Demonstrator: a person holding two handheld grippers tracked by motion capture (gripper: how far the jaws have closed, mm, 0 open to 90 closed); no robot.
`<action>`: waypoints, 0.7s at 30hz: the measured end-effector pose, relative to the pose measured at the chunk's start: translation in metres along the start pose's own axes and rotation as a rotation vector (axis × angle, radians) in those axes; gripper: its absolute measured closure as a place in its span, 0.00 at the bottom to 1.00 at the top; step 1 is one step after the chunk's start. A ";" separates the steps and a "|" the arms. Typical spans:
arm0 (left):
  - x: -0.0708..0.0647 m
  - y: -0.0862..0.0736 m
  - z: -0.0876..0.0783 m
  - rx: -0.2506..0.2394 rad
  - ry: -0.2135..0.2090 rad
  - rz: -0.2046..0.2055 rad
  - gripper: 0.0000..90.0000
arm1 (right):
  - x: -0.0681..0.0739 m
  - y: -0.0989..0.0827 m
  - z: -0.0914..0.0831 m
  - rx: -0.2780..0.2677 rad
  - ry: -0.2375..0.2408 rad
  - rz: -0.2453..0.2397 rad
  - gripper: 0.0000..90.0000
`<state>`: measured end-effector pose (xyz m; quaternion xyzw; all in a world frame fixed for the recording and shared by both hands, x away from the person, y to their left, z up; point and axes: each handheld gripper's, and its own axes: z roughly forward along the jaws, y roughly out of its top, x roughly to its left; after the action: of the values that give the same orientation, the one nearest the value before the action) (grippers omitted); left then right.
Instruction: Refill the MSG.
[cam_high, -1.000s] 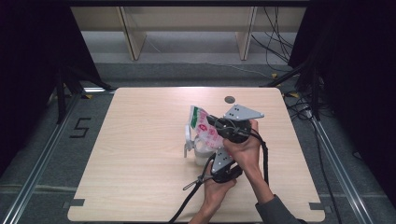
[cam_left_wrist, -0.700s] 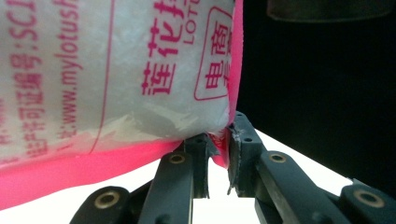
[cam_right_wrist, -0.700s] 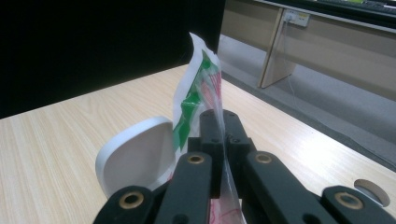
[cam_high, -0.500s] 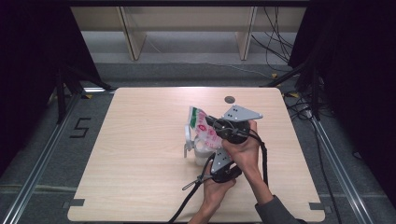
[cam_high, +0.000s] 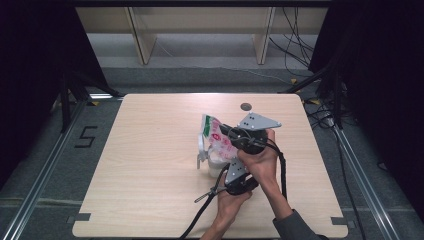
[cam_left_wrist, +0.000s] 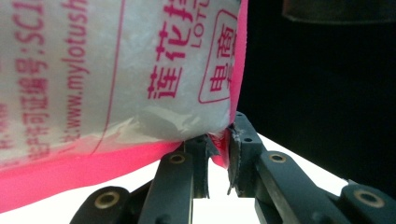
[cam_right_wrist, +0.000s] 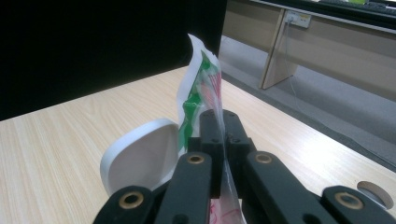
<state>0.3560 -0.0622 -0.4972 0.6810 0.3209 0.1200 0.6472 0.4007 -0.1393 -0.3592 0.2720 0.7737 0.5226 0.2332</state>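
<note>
The pink-and-white printed plastic pouch is held up over the white round container, whose lid stands open. Your right gripper has its jaws clenched on its upper edge, your left gripper pinches a pink bottom corner. Tearing or pouring looks still ahead.

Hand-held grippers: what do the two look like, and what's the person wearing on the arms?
Both hand-held grippers, left and right, have black linked jaws with brass-coloured pivot pins. In the high view a grey three-cornered plate tops the right one, and black cables trail back. A dark grey sleeve covers the right forearm.
</note>
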 end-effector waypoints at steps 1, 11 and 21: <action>0.000 0.000 0.000 0.002 0.001 -0.004 0.88 | -0.001 0.000 0.000 -0.005 -0.001 -0.003 1.00; 0.003 0.002 0.002 0.034 0.001 0.029 0.88 | -0.002 0.000 -0.001 -0.008 0.010 0.028 1.00; 0.004 0.002 0.003 0.033 0.003 0.029 0.88 | 0.000 0.000 -0.001 0.008 0.010 0.048 1.00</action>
<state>0.3613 -0.0621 -0.4963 0.6960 0.3138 0.1251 0.6335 0.4005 -0.1398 -0.3589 0.2889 0.7700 0.5263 0.2158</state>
